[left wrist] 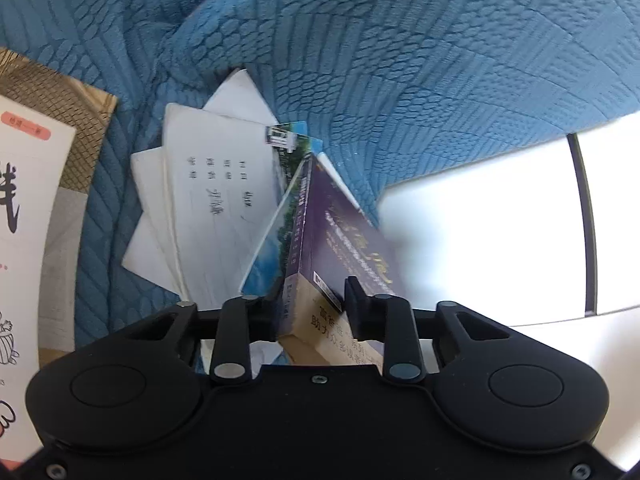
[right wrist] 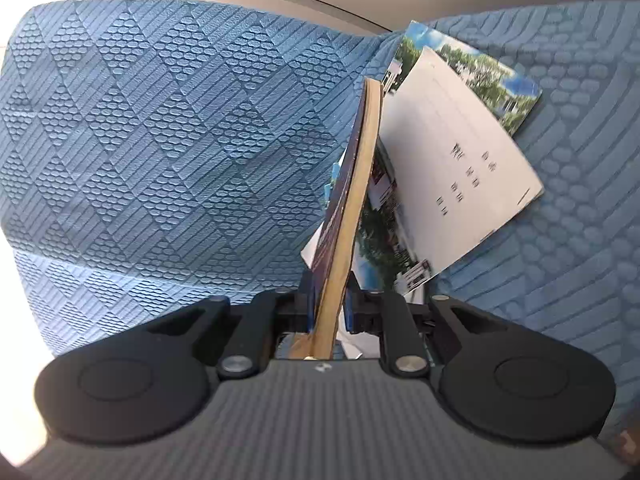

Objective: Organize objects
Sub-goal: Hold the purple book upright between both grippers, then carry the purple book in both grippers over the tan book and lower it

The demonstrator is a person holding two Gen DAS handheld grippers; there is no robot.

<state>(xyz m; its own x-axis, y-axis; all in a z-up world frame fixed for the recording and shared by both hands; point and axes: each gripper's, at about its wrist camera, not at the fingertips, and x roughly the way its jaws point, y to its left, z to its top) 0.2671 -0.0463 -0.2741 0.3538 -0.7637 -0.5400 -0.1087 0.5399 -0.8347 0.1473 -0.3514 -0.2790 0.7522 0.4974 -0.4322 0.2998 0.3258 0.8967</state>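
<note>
The left gripper [left wrist: 312, 312] had its jaws narrowed onto the near end of a purple book [left wrist: 340, 232], one pad on each side of it. The book stood on edge, running toward twelve o'clock over the blue quilted cover [left wrist: 400, 80]. At its ten o'clock lay a fan of white exercise books [left wrist: 208, 200] with handwriting on the top one, and a photo-covered booklet [left wrist: 280, 216] leaned against the book's left face. The right gripper [right wrist: 330, 312] was likewise closed on a book's yellowed page edge [right wrist: 348, 220] — held upright, thin side to the camera. At two o'clock a white booklet [right wrist: 460, 160] rested tilted on a landscape-print cover [right wrist: 500, 76].
</note>
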